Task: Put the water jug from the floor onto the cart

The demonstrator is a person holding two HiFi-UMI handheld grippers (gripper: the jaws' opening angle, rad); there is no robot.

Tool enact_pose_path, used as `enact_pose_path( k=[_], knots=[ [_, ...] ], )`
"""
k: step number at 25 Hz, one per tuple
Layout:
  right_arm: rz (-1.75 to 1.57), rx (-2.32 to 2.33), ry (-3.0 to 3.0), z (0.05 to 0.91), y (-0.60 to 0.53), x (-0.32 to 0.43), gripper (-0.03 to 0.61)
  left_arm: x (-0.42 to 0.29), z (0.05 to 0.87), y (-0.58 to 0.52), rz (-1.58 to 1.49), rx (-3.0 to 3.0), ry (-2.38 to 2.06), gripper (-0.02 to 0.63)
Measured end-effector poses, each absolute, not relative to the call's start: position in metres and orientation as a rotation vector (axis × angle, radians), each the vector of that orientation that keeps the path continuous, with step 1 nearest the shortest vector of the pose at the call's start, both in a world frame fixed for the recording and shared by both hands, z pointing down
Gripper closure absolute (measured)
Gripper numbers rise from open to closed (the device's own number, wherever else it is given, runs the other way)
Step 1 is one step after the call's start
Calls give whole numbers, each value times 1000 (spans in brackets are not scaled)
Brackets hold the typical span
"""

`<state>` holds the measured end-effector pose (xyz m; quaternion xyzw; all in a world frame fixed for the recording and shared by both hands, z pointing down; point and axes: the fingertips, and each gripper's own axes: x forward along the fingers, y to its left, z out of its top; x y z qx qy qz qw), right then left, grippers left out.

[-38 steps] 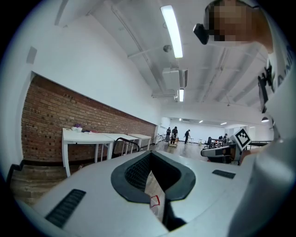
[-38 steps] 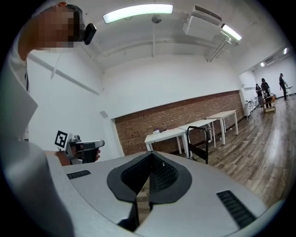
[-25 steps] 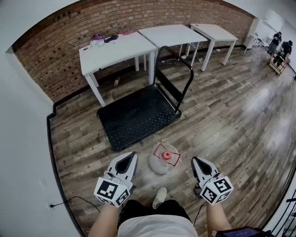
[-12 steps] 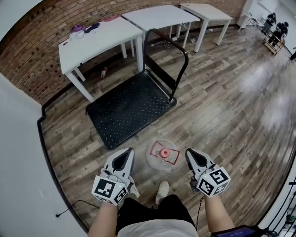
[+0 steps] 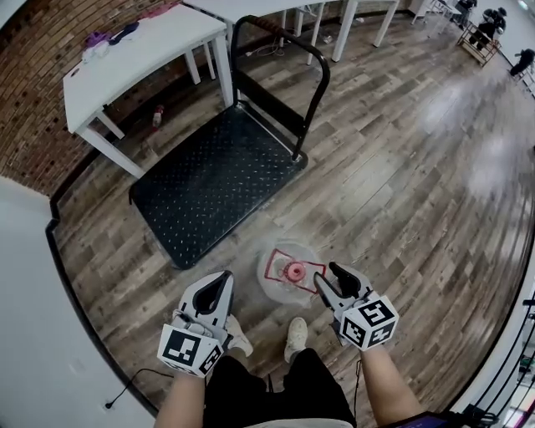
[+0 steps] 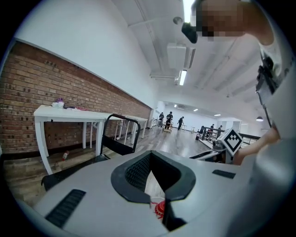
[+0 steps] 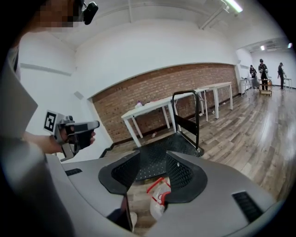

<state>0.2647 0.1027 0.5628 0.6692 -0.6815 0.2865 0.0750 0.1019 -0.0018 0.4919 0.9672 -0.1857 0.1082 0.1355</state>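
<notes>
The water jug point(image 5: 282, 272) is clear plastic with a red cap and a red handle. It stands on the wood floor just in front of the black flat cart point(image 5: 209, 180), whose push handle point(image 5: 280, 79) rises at its far end. My left gripper point(image 5: 221, 282) hovers just left of the jug, jaws together; through its narrow slit the red cap point(image 6: 158, 210) shows. My right gripper point(image 5: 332, 280) sits just right of the jug. Its jaws have just been opening, and the jug point(image 7: 159, 194) shows in the gap point(image 7: 155, 183) untouched.
White tables point(image 5: 142, 52) stand against the brick wall behind the cart, with a small bottle point(image 5: 157, 115) on the floor beneath one. My shoes point(image 5: 294, 334) are right behind the jug. A cable point(image 5: 125, 386) lies at the wall on the left. People stand far off point(image 5: 481, 21).
Both grippers have sunk toward the floor and closed in on the jug's sides. The right gripper's jaws, shut before, now stand apart. The head view has tipped further down.
</notes>
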Motion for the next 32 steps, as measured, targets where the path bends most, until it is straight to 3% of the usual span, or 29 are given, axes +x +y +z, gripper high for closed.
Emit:
enact_pose_path(
  k=[7, 20, 32],
  knots=[
    [880, 1873, -1964, 655, 88, 247, 303, 85, 551, -9, 345, 2774, -557, 615],
    [929, 1698, -1781, 796, 90, 236, 232, 80, 636, -21, 357, 2764, -542, 615],
    [948, 1658, -1712, 842, 83, 234, 232, 85, 672, -29, 390, 2748, -522, 615]
  ],
)
